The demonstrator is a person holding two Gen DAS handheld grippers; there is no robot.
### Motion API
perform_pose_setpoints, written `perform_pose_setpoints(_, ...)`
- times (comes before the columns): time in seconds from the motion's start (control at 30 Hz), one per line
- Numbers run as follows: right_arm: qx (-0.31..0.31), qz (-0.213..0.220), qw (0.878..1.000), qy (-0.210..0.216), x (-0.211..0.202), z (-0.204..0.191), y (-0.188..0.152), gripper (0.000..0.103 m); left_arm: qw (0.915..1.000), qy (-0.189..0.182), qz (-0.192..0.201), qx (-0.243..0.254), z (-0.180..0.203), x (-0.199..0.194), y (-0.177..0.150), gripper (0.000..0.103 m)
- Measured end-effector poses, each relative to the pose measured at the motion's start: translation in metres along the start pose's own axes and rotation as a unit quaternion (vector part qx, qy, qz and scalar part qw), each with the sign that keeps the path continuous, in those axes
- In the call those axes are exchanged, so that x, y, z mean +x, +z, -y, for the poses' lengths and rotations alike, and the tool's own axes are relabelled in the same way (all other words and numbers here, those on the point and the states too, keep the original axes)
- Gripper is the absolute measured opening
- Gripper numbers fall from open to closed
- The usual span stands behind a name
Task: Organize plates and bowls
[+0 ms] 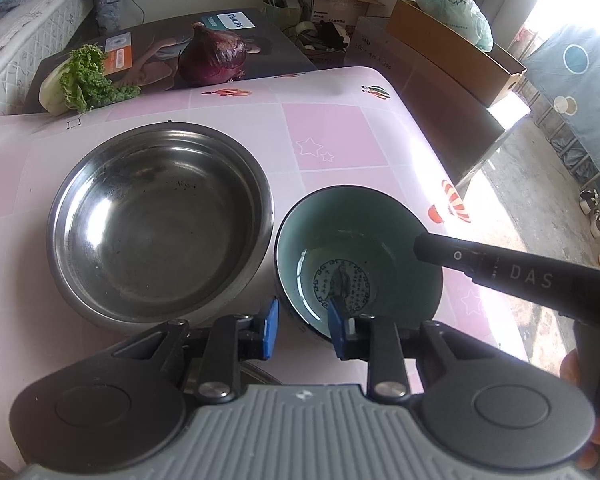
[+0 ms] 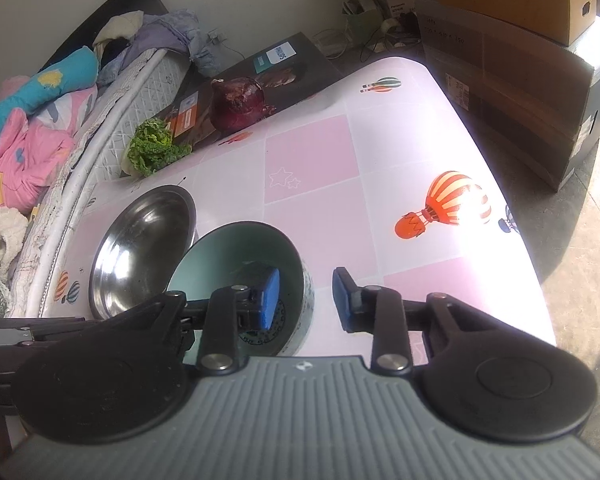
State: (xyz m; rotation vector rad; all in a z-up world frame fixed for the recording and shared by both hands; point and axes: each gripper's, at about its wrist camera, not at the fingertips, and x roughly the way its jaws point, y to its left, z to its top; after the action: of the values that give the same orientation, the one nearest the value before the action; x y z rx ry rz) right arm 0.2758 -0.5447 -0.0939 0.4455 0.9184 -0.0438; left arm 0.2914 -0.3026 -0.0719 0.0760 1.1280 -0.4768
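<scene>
Two vessels on the pink-tiled worktop [image 1: 332, 136]: a wide stainless steel bowl [image 1: 160, 220] and, just beside it on its right with rims nearly touching, a smaller ceramic bowl [image 1: 358, 260], teal inside with a printed medallion at the bottom. Left tool [image 1: 302, 326] is spread apart and straddles the near rim of the ceramic bowl, one blue pad inside the wall, the other outside; not clamped, a gap shows on both sides. Right tool [image 2: 306, 296] likewise parted, straddling the opposite wall of the same bowl [image 2: 236, 252], left pad inside, right pad outside over bare worktop [image 2: 380, 152]; holds nothing. Judgement: the ceramic bowl is glazed, rigid, moderately heavy and chippable, and its smooth wall is slippery under rubber pads, so a firm rim pinch with the pad set well down the wall looks best. The steel bowl [image 2: 144, 248] is probably light, stiff and hard to damage, but thin-rimmed and prone to sliding. Its size suggests the ceramic bowl would nest inside it; lower gently to avoid a knock. A red onion [image 1: 212, 56] and leafy greens [image 1: 86, 80] lie at the far edge, well apart
</scene>
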Motion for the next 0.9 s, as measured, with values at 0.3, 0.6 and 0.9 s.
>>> perform_pose_setpoints(0.3,0.021,-0.022,0.999,0.026,0.018,0.007,0.0,0.016,0.9998,0.017,-0.005,0.014,0.007,0.006,0.001,0.026)
perform_pose_setpoints(0.6,0.018,-0.025,0.999,0.014,0.009,0.015,-0.003,0.016,0.9993,0.012,-0.006,0.034,0.023,0.006,-0.003,0.028)
perform_pose_setpoints(0.9,0.018,-0.026,1.0,-0.002,-0.005,0.034,-0.007,0.016,0.9979,-0.025,-0.013,0.058,0.039,0.007,-0.012,0.032)
